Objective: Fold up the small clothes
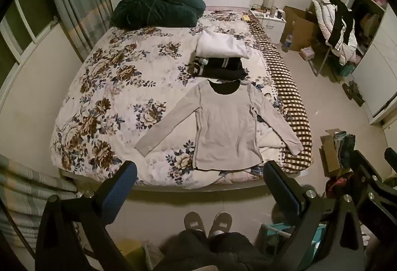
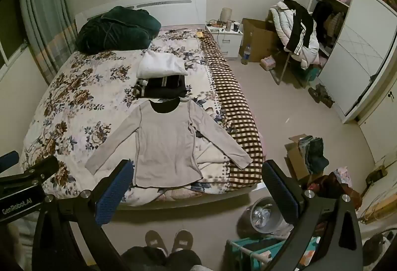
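A pale grey long-sleeved top lies flat near the foot of the bed, sleeves spread, its neckline touching a dark folded garment; beyond that sits a folded white one. The left gripper and right gripper hang above the floor short of the bed, jaws spread wide, holding nothing. Slippers, probably the person's, show below.

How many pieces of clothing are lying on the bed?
3 that I can make out: a grey top spread flat near the foot, a folded black piece just beyond its collar, and a folded white piece behind that. More could be hidden within the folded ones.
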The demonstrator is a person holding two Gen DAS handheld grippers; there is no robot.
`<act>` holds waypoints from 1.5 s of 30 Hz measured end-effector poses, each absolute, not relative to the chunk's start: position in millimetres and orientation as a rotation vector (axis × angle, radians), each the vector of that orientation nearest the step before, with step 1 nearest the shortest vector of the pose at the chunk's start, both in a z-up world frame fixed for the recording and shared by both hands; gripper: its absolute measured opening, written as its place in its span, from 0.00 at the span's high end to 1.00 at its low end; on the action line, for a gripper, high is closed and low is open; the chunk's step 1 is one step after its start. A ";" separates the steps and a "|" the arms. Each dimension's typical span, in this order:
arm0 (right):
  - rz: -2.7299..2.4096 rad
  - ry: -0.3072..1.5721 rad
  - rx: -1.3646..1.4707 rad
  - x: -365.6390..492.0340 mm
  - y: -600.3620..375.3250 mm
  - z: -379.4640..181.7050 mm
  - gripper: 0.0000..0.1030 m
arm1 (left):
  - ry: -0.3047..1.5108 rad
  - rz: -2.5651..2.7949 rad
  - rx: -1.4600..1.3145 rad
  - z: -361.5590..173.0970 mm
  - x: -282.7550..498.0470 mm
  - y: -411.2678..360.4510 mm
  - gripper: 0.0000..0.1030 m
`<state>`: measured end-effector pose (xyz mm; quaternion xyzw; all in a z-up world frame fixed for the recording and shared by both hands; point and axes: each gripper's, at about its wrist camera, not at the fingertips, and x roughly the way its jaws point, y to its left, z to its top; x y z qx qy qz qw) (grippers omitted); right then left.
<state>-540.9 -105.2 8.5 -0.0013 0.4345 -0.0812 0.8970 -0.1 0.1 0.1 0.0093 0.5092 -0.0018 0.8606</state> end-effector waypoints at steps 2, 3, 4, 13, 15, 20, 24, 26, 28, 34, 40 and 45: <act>-0.162 0.906 0.006 -540.9 -105.8 9.1 0.00 | 1.068 -0.004 0.016 0.1 -0.4 0.6 0.00; -0.162 0.905 0.003 -540.8 -105.7 9.4 0.00 | 1.069 -0.005 0.014 -0.1 -0.4 1.0 0.00; -0.159 0.899 0.013 -541.3 -106.7 9.9 0.00 | 1.068 -0.008 0.013 3.5 -0.5 1.9 0.00; -0.164 0.897 0.008 -541.7 -108.4 10.5 0.00 | 1.053 -0.010 0.027 12.3 2.1 -6.8 0.00; -0.161 0.899 0.012 -541.8 -108.9 9.7 0.00 | 1.051 -0.008 0.026 12.3 2.5 -8.1 0.00; -0.151 0.903 0.014 -537.7 -104.6 14.6 0.00 | 1.047 0.001 0.023 15.0 4.3 -5.5 0.00; -0.143 0.907 0.020 -536.0 -103.6 12.1 0.00 | 1.041 0.011 0.022 15.6 3.6 -3.0 0.00; -0.135 0.906 0.020 -535.0 -108.2 11.3 0.00 | 1.038 0.015 0.021 16.2 2.9 -1.7 0.00; -0.132 0.907 0.021 -534.0 -107.1 10.6 0.00 | 1.036 0.019 0.023 15.7 2.1 -1.1 0.00; -0.124 0.901 0.017 -534.6 -104.5 11.1 0.00 | 1.034 0.020 0.022 16.0 1.2 0.6 0.00; -0.126 0.904 0.015 -533.9 -101.9 12.3 0.00 | 1.033 0.017 0.021 16.7 1.8 2.5 0.00; -0.124 0.904 0.010 -535.4 -98.5 12.2 0.00 | 1.034 0.017 0.022 16.6 2.1 1.8 0.00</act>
